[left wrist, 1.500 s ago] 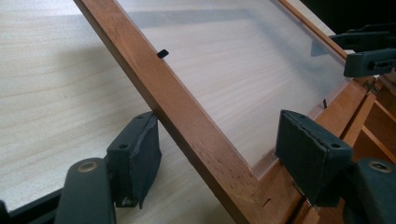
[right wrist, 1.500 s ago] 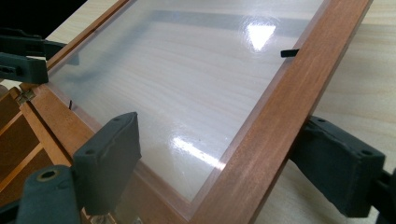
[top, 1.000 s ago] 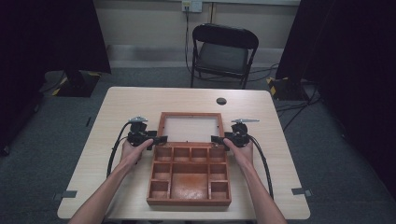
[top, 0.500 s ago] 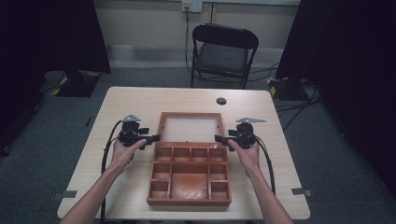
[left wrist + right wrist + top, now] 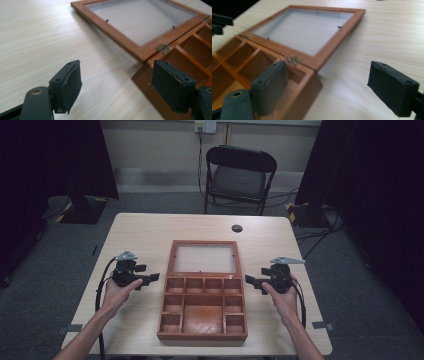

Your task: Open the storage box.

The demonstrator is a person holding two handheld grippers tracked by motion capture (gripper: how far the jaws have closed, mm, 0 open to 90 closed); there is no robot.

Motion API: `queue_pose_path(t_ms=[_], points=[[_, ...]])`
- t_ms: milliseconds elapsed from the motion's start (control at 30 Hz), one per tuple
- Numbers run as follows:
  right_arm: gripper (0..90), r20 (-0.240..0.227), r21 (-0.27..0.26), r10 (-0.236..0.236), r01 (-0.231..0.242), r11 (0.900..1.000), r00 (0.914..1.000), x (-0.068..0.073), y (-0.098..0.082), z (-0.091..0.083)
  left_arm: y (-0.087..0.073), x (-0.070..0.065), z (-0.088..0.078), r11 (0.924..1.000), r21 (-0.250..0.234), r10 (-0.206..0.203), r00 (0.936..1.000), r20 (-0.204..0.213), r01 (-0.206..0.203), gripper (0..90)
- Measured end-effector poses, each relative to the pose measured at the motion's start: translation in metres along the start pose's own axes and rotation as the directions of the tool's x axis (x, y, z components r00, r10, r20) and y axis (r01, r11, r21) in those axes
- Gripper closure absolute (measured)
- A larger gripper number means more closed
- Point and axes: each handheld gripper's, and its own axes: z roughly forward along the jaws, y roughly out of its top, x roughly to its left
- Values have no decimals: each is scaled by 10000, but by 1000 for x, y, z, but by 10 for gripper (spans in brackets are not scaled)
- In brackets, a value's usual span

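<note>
Box (image 5: 202, 307) one, claws two, table (image 5: 150, 235) one.

A pale wood-grain worktop (image 5: 145, 235) carries a wooden box (image 5: 202, 320) near its middle, toward the person's edge, its base split into small compartments along the far side and both flanks around one larger compartment. The box's glazed lid (image 5: 204, 258) is swung fully open and lies flat on the worktop beyond the base, joined to it by small brass hinges (image 5: 163, 48). A small dark round disc (image 5: 237, 228) sits on the worktop near the far edge, well apart from the lid
</note>
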Motion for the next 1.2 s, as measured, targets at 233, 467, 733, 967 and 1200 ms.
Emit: queue_pose_path(t_ms=[233, 467, 733, 967, 1200], points=[[149, 551, 425, -199, 176, 9989, 9983, -4, -21, -24, -21, 9, -14, 9996, 271, -86, 9982, -586, 102, 230], [150, 1255, 1019, -287, 159, 9947, 9917, -15, -48, -37, -41, 13, -21, 9972, 742, 92, 9955, -944, -22, 230], [149, 2527, 1989, -445, -69, 9800, 9665, -32, -60, -28, -52, 8, -10, 9893, 1221, 966, 9854, -1404, -796, 218], [103, 3410, 1618, -823, 278, 9864, 9365, -34, -73, -21, -59, 7, -7, 9891, 827, 1342, 9760, -1716, -1214, 145], [81, 3400, 1145, -797, 429, 9925, 9370, -34, -78, -20, -59, 7, -7, 9888, 862, 1356, 9757, -1722, -1222, 146]])
